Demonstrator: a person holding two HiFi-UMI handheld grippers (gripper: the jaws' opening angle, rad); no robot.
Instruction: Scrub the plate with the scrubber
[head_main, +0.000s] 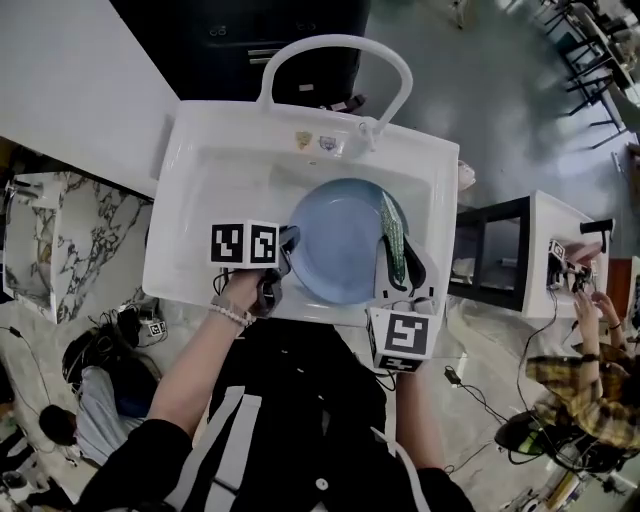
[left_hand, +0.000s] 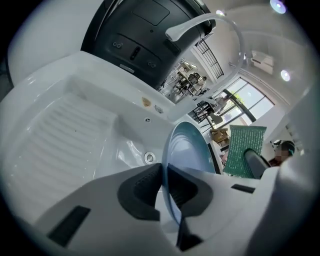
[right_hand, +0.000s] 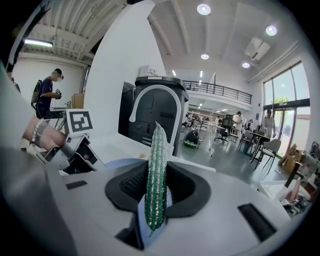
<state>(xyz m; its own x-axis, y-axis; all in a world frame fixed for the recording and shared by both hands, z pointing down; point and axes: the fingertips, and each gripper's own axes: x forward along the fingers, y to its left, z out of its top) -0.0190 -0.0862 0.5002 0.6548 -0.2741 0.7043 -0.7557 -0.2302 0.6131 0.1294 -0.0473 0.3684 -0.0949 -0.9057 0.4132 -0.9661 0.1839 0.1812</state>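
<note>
Pale blue round plate (head_main: 335, 245): tilted in white moulded sink (head_main: 200, 170), rim clamped in left claw (left_hand: 165, 182). Green glittery mesh scrubber (right_hand: 157, 150): pinched upright in right claw (right_hand: 156, 192), at plate's right side.

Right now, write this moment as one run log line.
left gripper: shut on plate rim | right gripper: shut on scrubber | plate: over sink | scrubber: at plate's right side, contact unclear

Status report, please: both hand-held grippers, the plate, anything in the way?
Left hand-held gripper shut on blue plate rim, over white sink. Right hand-held gripper shut on green scrubber, at plate's face. Nothing in the way.
</note>
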